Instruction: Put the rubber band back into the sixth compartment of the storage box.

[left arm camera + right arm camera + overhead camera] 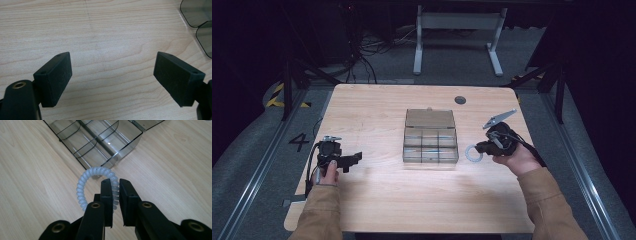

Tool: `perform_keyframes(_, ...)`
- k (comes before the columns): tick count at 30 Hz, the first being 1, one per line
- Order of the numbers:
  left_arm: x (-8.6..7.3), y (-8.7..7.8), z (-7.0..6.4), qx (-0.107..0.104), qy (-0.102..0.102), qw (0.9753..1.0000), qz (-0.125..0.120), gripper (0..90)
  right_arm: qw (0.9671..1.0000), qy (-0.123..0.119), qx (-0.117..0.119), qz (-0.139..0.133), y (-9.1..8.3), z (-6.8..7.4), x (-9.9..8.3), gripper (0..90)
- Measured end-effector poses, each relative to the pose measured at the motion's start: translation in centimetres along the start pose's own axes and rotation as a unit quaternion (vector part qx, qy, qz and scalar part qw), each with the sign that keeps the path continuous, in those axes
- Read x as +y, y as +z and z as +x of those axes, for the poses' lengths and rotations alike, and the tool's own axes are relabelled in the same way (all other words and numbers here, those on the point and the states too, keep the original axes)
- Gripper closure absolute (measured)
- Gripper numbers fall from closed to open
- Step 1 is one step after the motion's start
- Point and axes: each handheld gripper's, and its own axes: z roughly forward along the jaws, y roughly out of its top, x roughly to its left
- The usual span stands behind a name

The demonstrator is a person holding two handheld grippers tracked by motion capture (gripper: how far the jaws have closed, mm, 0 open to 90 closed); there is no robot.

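A clear plastic organizer box [430, 140] with several compartments stands open in the middle of the wooden table [377, 200]; its near corner [110, 145] is in the right gripper view. My right gripper [480, 148] is shut on a pale blue spiral hair tie [473, 153], just right of the box. In the right gripper view the hair tie [83, 182] loops out from between the jaws, close to the box's corner. My left gripper [353, 161] rests near the table's left edge, open, with bare wood between its fingers [55, 77].
A round grey grommet [460, 100] sits in the table's far right part. The dark corners of the box [200, 22] show at the upper right of the left gripper view. Behind the table stand a white desk frame [457, 30] and cables [362, 55] on the floor.
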Motion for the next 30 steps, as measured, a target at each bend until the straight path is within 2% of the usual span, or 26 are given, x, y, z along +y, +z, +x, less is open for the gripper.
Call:
perform_keyframes(5, 0.0, 0.1, 0.0, 0.0, 0.001, 1.0, -0.001, 15.9, 1.0, -0.004, 0.005, -0.003, 0.1, -0.5, 1.4, 82.0)
perform_keyframes(12, 0.0, -0.1, 0.0, -0.001, 0.0, 1.0, -0.001, 15.9, 1.0, -0.008, -0.001, -0.003, 0.4, -1.0, 3.1, 82.0)
perform_keyframes(18, 0.0, -0.1, 0.0, -0.001, 0.001, 1.0, -0.001, 15.9, 0.9999, -0.01, -0.002, -0.01, 0.6, -1.0, 4.4, 82.0)
perform_keyframes(30, 0.0, -0.1, 0.2, 0.0, 0.0, 1.0, -0.004, 15.9, 0.9998, -0.021, 0.002, -0.004, 1.6, -0.5, 6.4, 81.9)
